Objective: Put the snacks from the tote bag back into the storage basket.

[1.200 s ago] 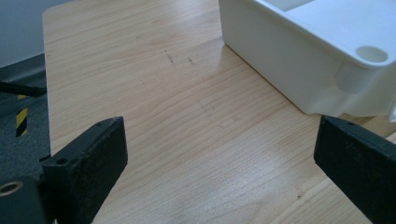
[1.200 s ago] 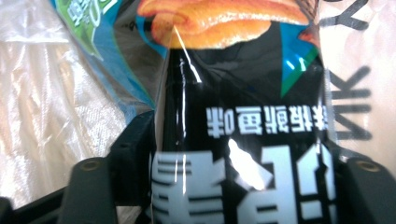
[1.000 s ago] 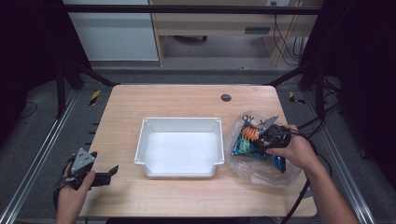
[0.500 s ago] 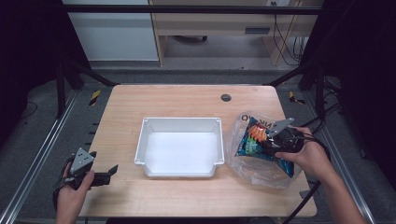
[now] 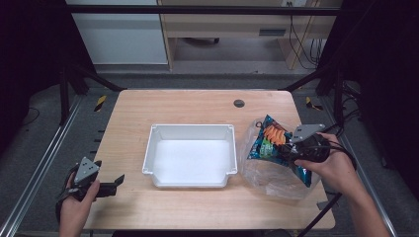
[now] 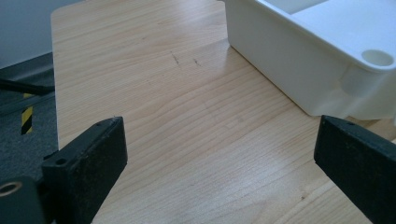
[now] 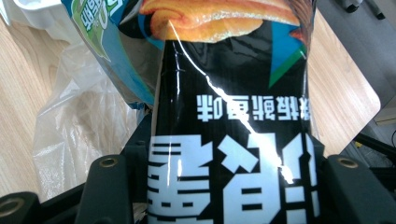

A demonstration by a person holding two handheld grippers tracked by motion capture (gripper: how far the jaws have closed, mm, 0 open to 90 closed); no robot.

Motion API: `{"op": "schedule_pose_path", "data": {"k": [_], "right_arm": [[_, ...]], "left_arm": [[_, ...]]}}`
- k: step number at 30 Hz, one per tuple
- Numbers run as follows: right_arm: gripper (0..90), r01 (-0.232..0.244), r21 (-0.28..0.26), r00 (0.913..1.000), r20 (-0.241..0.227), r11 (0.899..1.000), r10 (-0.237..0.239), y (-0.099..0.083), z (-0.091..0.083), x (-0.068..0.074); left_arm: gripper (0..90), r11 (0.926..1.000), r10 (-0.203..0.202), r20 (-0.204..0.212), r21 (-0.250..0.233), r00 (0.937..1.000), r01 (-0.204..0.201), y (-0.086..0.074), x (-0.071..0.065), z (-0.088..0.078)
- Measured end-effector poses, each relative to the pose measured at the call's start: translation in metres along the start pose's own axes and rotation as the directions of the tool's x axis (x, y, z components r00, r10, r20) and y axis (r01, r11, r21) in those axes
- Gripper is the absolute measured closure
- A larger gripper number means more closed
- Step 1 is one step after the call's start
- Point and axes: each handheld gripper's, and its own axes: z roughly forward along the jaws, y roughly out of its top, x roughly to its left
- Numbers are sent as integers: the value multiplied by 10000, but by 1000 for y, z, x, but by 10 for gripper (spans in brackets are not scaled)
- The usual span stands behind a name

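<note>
A glossy snack bag [image 5: 271, 141], black and blue with an orange crisp picture, hangs partly out of a clear plastic bag [image 5: 274, 181] on the table's right side. My right gripper [image 5: 290, 149] is shut on the snack bag's lower end. In the right gripper view the black snack bag [image 7: 233, 107] with white lettering runs up between the jaws of the right gripper [image 7: 229, 186], and a blue-and-green packet [image 7: 105, 44] shows behind it. My left gripper [image 5: 117, 181] rests at the table's front left, open, with bare wood between the jaws of the left gripper [image 6: 219, 158].
A white empty tray [image 5: 190, 127] stands in the middle of the wooden table; its corner [image 6: 373, 58] lies ahead of the left gripper. A small dark round hole [image 5: 239, 103] marks the far side. Black frame posts flank the table.
My right gripper has risen and shifted right with the snack bag, drawing it further out of the clear plastic bag. The left hand has stayed where it was.
</note>
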Motion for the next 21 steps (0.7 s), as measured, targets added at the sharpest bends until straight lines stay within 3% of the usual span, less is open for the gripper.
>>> {"op": "schedule_pose_path", "data": {"k": [5,21], "right_arm": [[424,-199,-117,9994,274,9997,202,3,-4,-2],[426,-76,-537,9997,231,9985,89,13,-10,-2]], "left_arm": [[21,10000,-30,-8,-38,10000,30,0,1,0],[21,10000,-43,-139,-8,9999,43,-1,2,0]]}}
